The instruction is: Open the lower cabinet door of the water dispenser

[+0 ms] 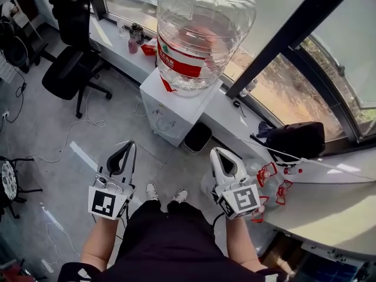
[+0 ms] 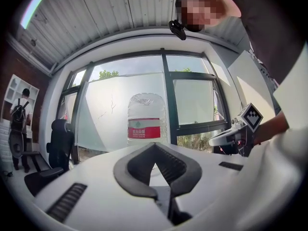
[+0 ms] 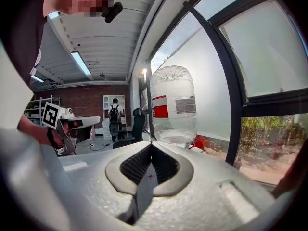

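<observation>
The water dispenser [image 1: 176, 107], a white cabinet capped by its large bottle [image 1: 202, 34], stands against the window [image 1: 288, 81]. We view its front face steeply from above and see no lower cabinet door swung out, so we judge the door unopened. The left gripper [image 1: 131, 145] and right gripper [image 1: 216, 151] hang well short of it, each with jaws closed together on nothing. Approach, grasp and pull all remain.
</observation>
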The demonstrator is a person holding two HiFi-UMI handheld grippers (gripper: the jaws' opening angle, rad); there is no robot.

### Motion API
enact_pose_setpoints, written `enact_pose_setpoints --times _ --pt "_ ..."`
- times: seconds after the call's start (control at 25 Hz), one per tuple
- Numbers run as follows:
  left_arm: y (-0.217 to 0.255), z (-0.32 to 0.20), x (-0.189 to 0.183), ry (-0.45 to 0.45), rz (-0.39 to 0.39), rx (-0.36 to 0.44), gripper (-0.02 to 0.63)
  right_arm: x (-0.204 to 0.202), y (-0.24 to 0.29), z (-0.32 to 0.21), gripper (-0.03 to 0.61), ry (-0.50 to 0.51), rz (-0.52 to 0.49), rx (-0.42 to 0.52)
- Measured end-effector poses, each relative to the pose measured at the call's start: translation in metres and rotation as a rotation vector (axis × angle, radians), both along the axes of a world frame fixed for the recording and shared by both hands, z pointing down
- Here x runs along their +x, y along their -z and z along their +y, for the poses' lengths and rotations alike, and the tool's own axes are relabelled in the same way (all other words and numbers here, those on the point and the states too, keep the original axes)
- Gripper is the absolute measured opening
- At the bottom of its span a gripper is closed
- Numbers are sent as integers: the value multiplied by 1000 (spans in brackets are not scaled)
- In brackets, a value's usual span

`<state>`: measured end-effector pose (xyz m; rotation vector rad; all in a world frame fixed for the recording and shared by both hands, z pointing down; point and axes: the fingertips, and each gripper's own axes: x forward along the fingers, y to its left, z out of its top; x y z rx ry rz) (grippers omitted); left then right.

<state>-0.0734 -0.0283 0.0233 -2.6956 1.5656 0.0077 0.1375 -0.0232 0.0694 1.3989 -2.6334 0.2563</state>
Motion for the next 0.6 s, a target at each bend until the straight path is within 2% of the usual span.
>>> enact_pose_setpoints --times 0.24,0.4,0.6 --pt "-19 -3 4 -12 -22 -13 6 3 -13 -11 5 -13 -74 -22" --pt "-30 -9 9 -20 -22 -4 6 -1 -25 -18 5 11 -50 -15" --pt "-40 -15 12 12 -17 1 6 2 -34 -23 5 29 -25 -4"
